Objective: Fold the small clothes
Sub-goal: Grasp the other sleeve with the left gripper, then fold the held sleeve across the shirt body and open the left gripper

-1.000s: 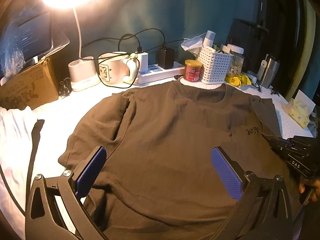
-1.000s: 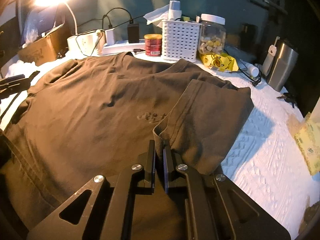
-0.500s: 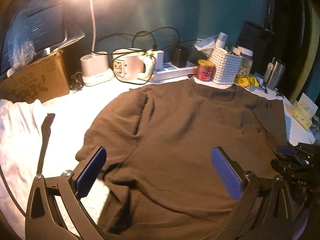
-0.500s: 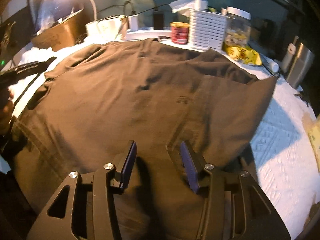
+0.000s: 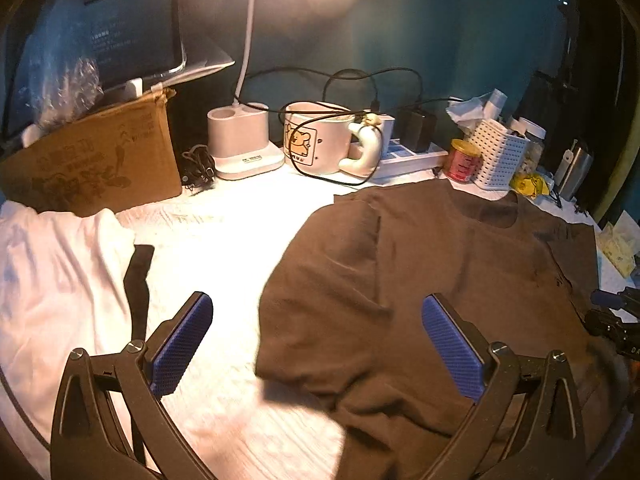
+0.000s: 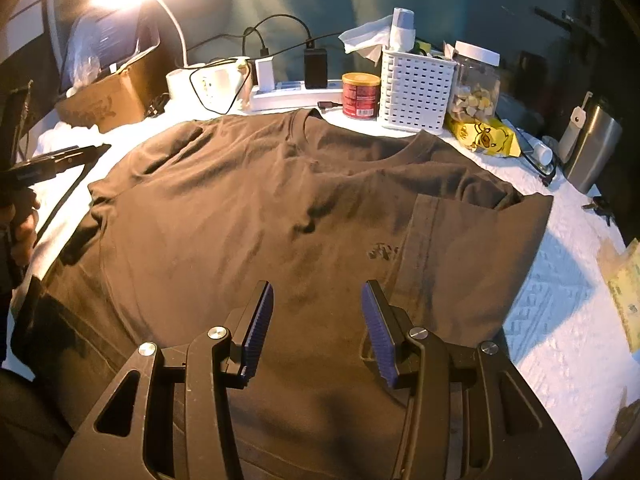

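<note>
left wrist view: the left tool [image 5: 316, 344] hangs with its 2 blue-padded fingers [image 5: 182, 344] spread wide, gripping nothing. between and under them lie the white textured worktop [image 5: 224, 248] and the left edge of the brown t-shirt [image 5: 440, 280]. the shirt is spread flat on the right half of the worktop, its neckline toward the back clutter, its left sleeve lying out toward the bright bare patch. a white garment [image 5: 52, 280] is heaped at the left, with a black strap [image 5: 138, 280] lying along its edge. behind it stands a cardboard box [image 5: 92, 164]. along the back sit a lamp base [image 5: 240, 140], a white mug with a bear print [image 5: 316, 140], a power strip [image 5: 408, 156], a red tin [image 5: 464, 160] and a white perforated basket [image 5: 500, 156]. the right tool [image 5: 616, 316] shows at the far right edge, blurred, so i cannot tell its state here.

right wrist view: the right tool [image 6: 318, 332] is open, fingers apart above the lower front of the brown t-shirt [image 6: 240, 220], holding nothing. the shirt's right sleeve [image 6: 472, 248] is folded inward over the body, its edge just beside a small dark print [image 6: 382, 250] on the chest. the left tool [image 6: 56, 160] appears at the left edge, held in a hand [image 6: 20, 220]. behind the shirt sit the red tin [image 6: 360, 96], white perforated basket [image 6: 416, 92], a clear jar [image 6: 476, 80], a yellow duck packet [image 6: 484, 136] and a steel tumbler [image 6: 592, 148].
</note>
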`<move>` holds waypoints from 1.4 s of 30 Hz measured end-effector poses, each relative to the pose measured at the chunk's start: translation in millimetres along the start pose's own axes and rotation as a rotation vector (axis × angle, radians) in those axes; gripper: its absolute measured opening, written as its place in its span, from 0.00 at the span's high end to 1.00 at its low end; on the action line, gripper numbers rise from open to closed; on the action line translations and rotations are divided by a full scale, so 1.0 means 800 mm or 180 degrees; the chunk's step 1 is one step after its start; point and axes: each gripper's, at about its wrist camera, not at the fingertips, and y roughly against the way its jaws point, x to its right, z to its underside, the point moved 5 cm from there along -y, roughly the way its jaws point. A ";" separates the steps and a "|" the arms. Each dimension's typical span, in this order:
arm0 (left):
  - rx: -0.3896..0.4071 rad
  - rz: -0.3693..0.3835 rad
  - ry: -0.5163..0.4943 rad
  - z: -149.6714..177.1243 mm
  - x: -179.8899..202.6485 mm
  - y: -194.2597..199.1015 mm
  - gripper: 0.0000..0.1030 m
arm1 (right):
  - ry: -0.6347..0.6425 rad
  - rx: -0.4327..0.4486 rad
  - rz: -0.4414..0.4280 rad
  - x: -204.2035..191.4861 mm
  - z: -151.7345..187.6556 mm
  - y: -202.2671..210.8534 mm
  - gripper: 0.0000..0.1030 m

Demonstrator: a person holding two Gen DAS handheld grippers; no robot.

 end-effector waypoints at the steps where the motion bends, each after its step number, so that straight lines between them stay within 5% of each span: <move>1: -0.0028 0.0067 0.0015 -0.003 -0.007 -0.009 0.01 | -0.0006 0.0000 0.0004 -0.002 -0.001 -0.001 0.52; 4: -0.0177 0.0155 0.0074 -0.007 -0.024 -0.036 0.13 | -0.0016 -0.0001 0.0027 -0.005 -0.004 -0.003 0.52; 10: -0.0387 0.0314 0.0081 -0.011 -0.035 -0.081 0.14 | -0.0134 0.0013 0.0103 0.003 -0.005 0.002 0.52; 12: -0.0452 0.0401 0.0074 -0.011 -0.034 -0.092 0.25 | -0.0169 0.0009 0.0116 0.006 -0.003 0.004 0.52; 15: -0.0533 0.0480 0.0015 -0.010 -0.028 -0.104 0.55 | -0.0207 0.0018 0.0124 0.009 -0.002 0.008 0.52; 17: -0.0544 0.0427 -0.0048 -0.009 -0.025 -0.105 0.86 | -0.0218 0.0040 0.0115 0.010 -0.002 0.011 0.52; 19: -0.0576 0.0456 -0.0018 -0.004 -0.023 -0.103 0.96 | -0.0222 0.0063 0.0099 0.010 -0.002 0.014 0.52; 31: -0.0116 -0.0064 0.0142 -0.002 -0.022 -0.041 0.97 | -0.0360 0.0208 -0.0016 0.031 0.011 0.039 0.52; 42: 0.0102 -0.0030 -0.0328 -0.025 0.054 -0.020 0.97 | -0.0603 0.0313 -0.0048 0.069 0.043 0.057 0.52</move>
